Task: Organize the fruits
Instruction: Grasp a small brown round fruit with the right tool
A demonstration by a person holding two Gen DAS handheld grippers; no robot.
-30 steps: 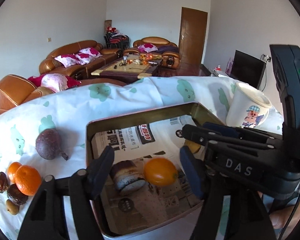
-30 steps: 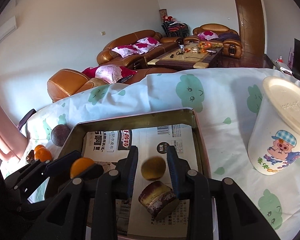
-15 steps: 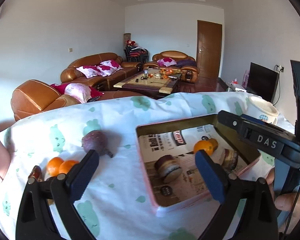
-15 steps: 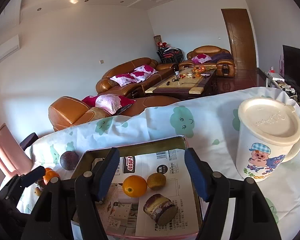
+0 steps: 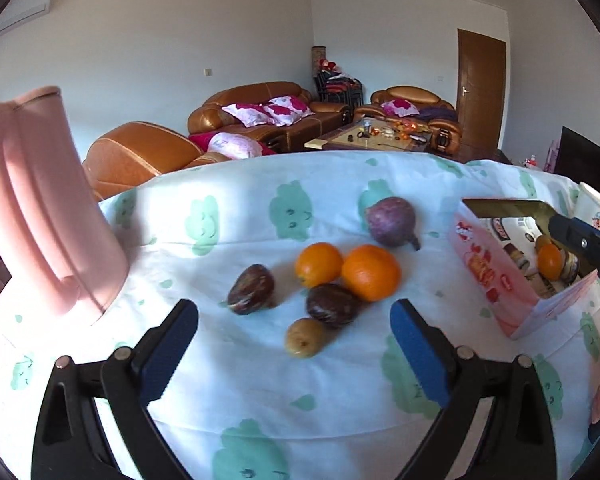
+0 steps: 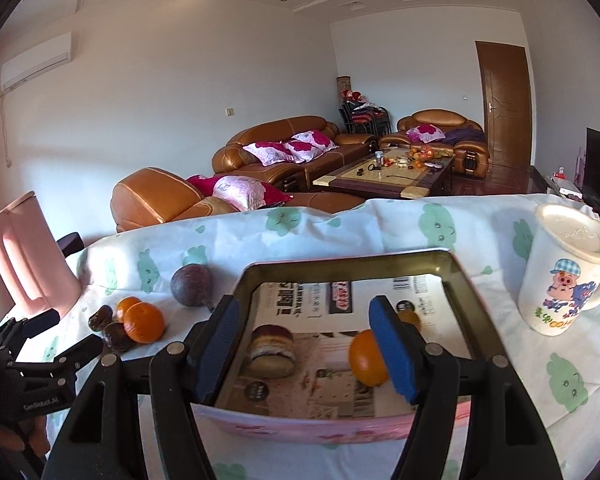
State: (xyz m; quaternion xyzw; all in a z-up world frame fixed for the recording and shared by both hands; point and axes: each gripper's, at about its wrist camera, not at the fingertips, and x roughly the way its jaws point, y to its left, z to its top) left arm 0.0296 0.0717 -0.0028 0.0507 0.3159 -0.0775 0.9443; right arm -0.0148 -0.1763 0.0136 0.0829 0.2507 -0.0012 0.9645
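My left gripper (image 5: pixel 294 354) is open and empty above the tablecloth, just short of a fruit pile: two oranges (image 5: pixel 370 272), two dark dates (image 5: pixel 332 305), a small yellow-brown fruit (image 5: pixel 304 337) and a purple passion fruit (image 5: pixel 391 221). My right gripper (image 6: pixel 308 354) is open and empty over the near edge of the pink tin box (image 6: pixel 340 426). The box holds an orange (image 6: pixel 364 358), a small yellow-brown fruit (image 6: pixel 411 317) partly hidden by my finger, and a layered purple cake-like piece (image 6: pixel 271 349). The pile also shows in the right wrist view (image 6: pixel 144 323).
A pink pitcher (image 5: pixel 40 204) stands at the table's left. A lidded white cartoon mug (image 6: pixel 564 270) stands right of the box. The table's far edge drops toward brown sofas behind it.
My left gripper swung left from over the box to the fruit pile. My right gripper opened wide, leaving the yellow-brown fruit in the box, and pulled back to the box's near edge.
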